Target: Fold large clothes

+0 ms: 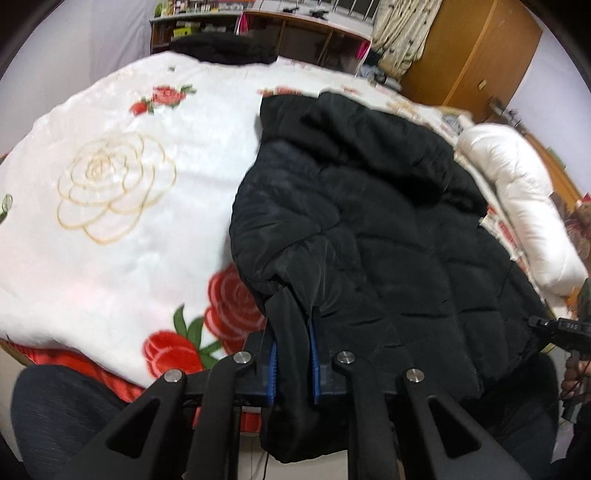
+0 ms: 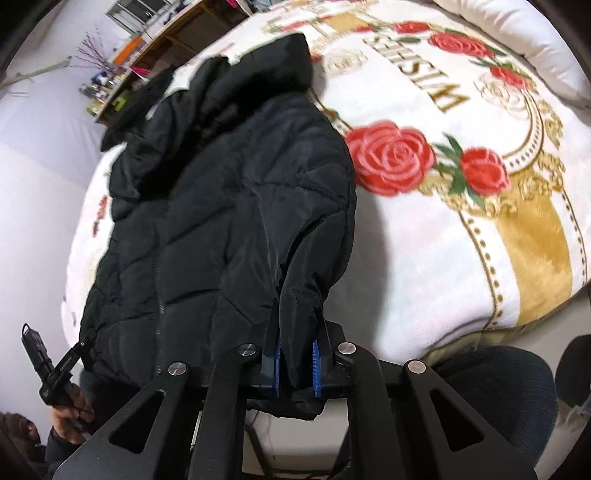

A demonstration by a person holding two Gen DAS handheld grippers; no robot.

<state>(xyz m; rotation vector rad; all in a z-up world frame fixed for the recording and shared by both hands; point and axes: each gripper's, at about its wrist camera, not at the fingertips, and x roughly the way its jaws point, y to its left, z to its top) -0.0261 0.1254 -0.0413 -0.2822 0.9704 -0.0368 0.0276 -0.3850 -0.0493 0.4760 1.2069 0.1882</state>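
Note:
A black quilted puffer jacket [image 1: 369, 221] lies on the bed, hood toward the far side. My left gripper [image 1: 293, 332] is shut on the jacket's left bottom corner at the near bed edge, cloth hanging down between the blue pads. In the right wrist view the same jacket [image 2: 229, 177] stretches away, and my right gripper [image 2: 296, 332] is shut on its right bottom corner at the bed's edge. The other gripper shows at the right edge of the left wrist view [image 1: 561, 332] and at the lower left of the right wrist view [image 2: 48, 365].
The bed carries a white blanket with red roses [image 1: 110, 177], gold lettering in the right wrist view [image 2: 443, 221]. A white pillow [image 1: 517, 192] lies at the right. A second black garment [image 1: 221, 50] lies at the far end. Shelves [image 1: 295, 26] and a wooden wardrobe [image 1: 476, 48] stand behind.

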